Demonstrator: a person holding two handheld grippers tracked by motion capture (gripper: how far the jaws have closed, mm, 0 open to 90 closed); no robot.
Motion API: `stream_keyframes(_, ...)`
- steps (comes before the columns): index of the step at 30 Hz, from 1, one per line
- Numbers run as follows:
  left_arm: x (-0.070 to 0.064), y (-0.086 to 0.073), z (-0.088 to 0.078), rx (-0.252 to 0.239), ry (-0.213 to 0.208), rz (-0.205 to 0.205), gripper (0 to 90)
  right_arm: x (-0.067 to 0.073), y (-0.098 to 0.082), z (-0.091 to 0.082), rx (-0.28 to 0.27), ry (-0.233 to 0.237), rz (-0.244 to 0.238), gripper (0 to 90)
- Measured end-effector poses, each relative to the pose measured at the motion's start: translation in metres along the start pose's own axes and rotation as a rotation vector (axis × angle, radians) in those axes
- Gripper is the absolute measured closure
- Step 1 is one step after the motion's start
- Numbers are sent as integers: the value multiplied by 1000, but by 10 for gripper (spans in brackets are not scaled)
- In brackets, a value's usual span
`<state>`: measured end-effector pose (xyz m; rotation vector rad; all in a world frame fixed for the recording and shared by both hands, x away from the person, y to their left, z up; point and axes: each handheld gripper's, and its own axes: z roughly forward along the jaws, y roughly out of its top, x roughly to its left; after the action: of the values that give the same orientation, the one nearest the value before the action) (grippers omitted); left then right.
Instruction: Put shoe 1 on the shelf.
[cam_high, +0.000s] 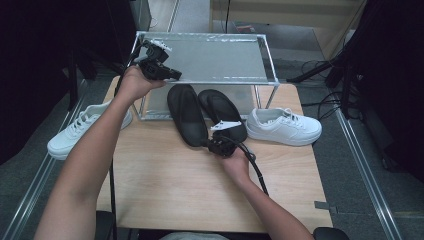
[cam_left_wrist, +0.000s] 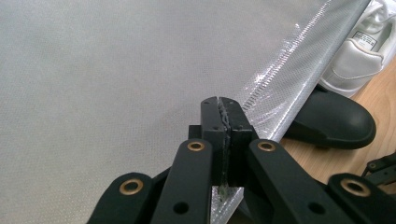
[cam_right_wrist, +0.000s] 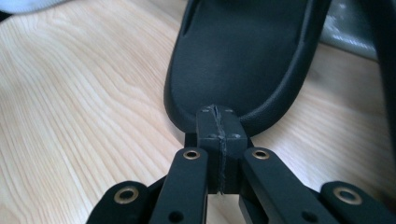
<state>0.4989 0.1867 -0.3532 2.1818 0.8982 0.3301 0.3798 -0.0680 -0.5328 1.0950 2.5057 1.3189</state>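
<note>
By the right claw (cam_right_wrist: 218, 122), a matt black rubbery slipper (cam_right_wrist: 243, 60) lies on the smooth pale wood bench (cam_right_wrist: 84, 116); the left claw (cam_left_wrist: 222, 106) pinches the shiny woven shelf cover (cam_left_wrist: 116, 70).

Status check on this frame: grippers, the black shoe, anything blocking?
Left gripper shut on the rack cover's edge. Right gripper shut at the heel of the black shoe, grip unclear. Second black shoe close alongside.
</note>
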Motion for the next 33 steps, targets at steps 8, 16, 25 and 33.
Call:
stream_keyframes(8, 0, 0, 0, 2, -1, 0, 900, 4, 20, 12, -44, 2, 13, 900)
stream_keyframes(16, 2, -1, 0, -7, -15, -18, 900, -2, 42, 32, -44, -30, 0, 900)
stream_keyframes(25, 0, 0, 0, -5, -3, -15, 900, -4, 60, 54, -53, -45, 31, 894)
stream_keyframes(33, 1, -1, 0, -7, -5, -16, 900, -6, 74, 71, -48, -49, 56, 900)
